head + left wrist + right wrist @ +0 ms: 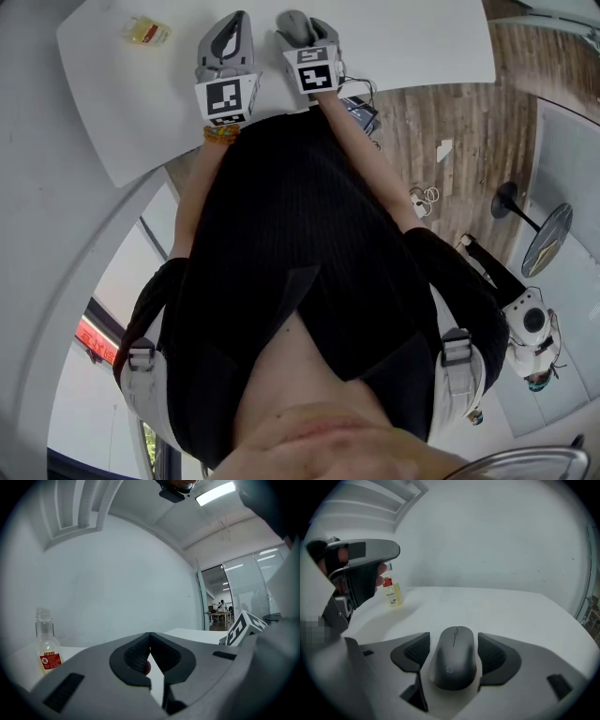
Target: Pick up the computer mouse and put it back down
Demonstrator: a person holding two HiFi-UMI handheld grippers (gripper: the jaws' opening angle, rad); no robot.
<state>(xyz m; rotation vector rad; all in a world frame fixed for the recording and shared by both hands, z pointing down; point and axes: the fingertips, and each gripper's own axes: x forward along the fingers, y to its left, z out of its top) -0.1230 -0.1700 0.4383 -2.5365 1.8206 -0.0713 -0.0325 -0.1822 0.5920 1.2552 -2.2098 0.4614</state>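
A dark grey computer mouse (pixel 454 660) lies flat on the white table (pixel 506 611). My right gripper (pixel 453 641) is open, with one jaw on each side of the mouse. Slim gaps show between the pads and the mouse's sides. In the head view the right gripper (pixel 302 28) sits over the table's near middle. My left gripper (pixel 228 42) is just to its left. The left gripper (pixel 150 637) is shut with its tips touching and nothing held, and it is also seen raised at the left of the right gripper view (pixel 361 569).
A small bottle of yellow liquid (pixel 145 31) (pixel 393 592) (pixel 47 651) stands at the table's far left. The table's near edge (pixel 281 117) runs just in front of the person's torso. Wooden floor at the right holds cables (pixel 427 199) and a round-based stand (pixel 514 202).
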